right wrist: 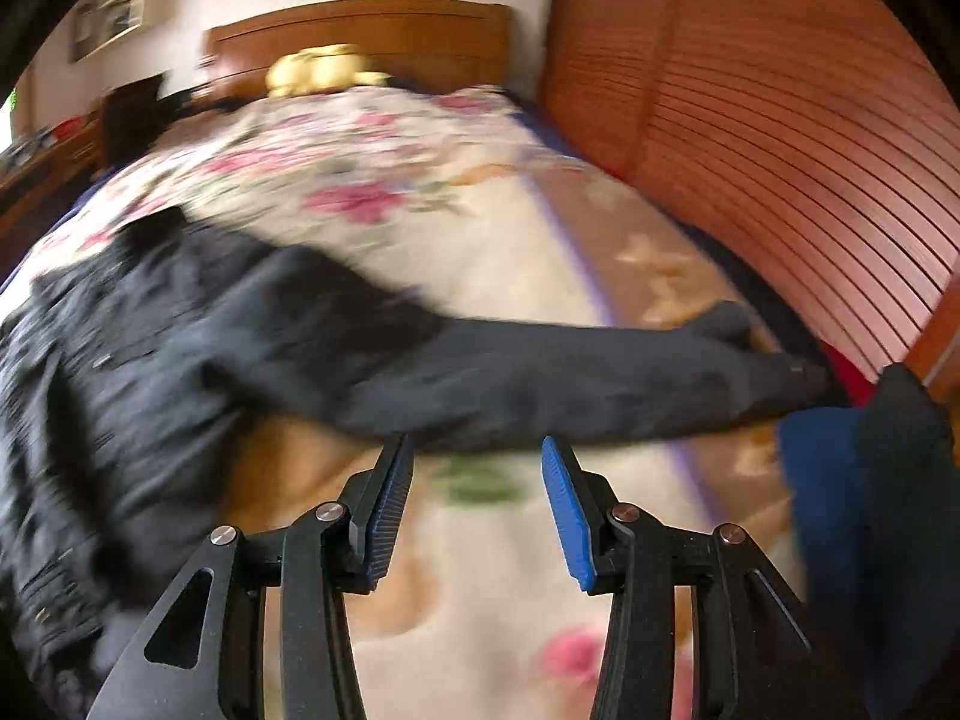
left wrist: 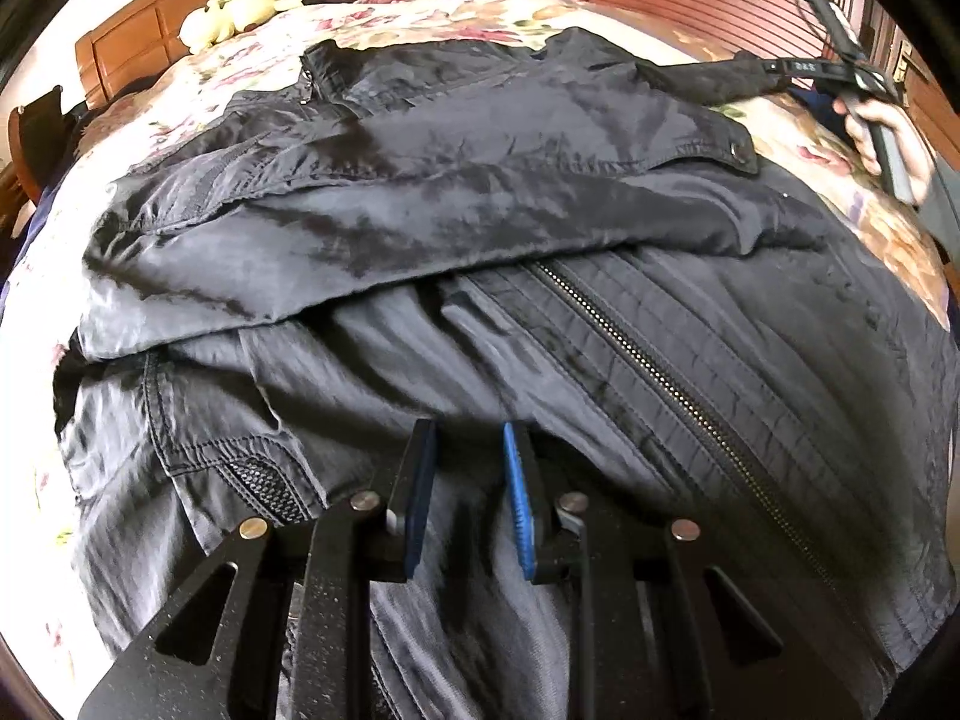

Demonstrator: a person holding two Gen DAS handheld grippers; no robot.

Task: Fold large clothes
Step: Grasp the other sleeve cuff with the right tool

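Floral bed; black jacket; left gripper angled down, fingers apart.

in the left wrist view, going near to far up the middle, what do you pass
left tool → jacket front with zipper → sleeve folded across the jacket → floral bedspread → wooden headboard
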